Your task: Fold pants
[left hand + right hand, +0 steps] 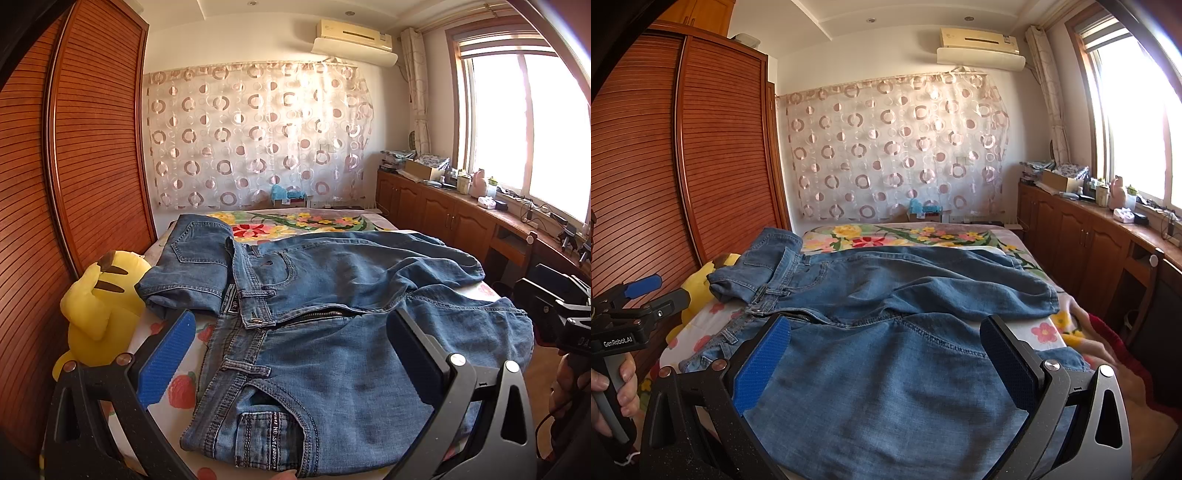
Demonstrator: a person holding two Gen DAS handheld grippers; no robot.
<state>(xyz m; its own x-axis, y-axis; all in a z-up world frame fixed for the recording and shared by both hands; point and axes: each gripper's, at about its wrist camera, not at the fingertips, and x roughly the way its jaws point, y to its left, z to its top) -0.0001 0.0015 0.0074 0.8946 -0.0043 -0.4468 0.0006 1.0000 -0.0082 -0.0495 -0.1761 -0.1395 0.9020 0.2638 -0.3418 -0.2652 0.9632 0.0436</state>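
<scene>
Blue jeans (332, 325) lie spread on the bed, front side up, zipper open, waistband toward the left, legs running right. A second folded denim piece (192, 266) lies at the far left by the waistband. My left gripper (291, 328) is open and empty, hovering above the waistband and near hip. My right gripper (886, 336) is open and empty, above the near leg of the jeans (886, 369). The left gripper also shows at the left edge of the right wrist view (646, 295), held by a hand.
A yellow plush toy (99, 299) sits at the bed's left edge against the slatted wooden wardrobe (92, 147). The floral bedsheet (295, 221) extends to the far wall. A wooden cabinet (443, 214) with clutter runs under the window on the right.
</scene>
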